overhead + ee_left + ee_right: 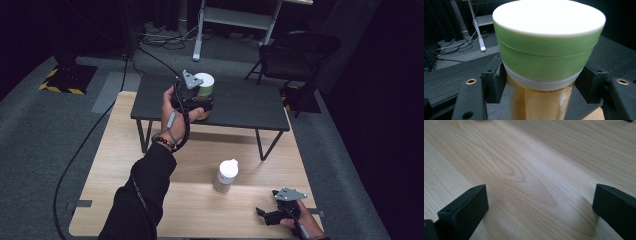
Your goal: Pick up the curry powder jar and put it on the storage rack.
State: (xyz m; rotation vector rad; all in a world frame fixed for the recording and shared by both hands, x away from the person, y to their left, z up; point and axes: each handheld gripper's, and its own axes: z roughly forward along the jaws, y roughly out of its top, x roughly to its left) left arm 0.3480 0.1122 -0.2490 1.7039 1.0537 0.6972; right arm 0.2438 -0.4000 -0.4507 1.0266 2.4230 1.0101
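A jar with a white top, a green lid band and an amber body (541,100) stands over the dark low table (250,102). My left gripper (200,102) is shut on the jar (204,86), its jaws pressing the body just under the lid. A small white-capped bottle (226,176) stands upright in the middle of the wooden table (125,145). Near the front right corner my right gripper (264,214) rests low over the wood, open, with bare tabletop (529,175) between its jaws.
The dark low table sits beyond the wooden table's far edge. A black folding chair (295,57) stands at the back right, a white desk frame (235,20) behind it. A cable (85,145) runs across the carpet on the left.
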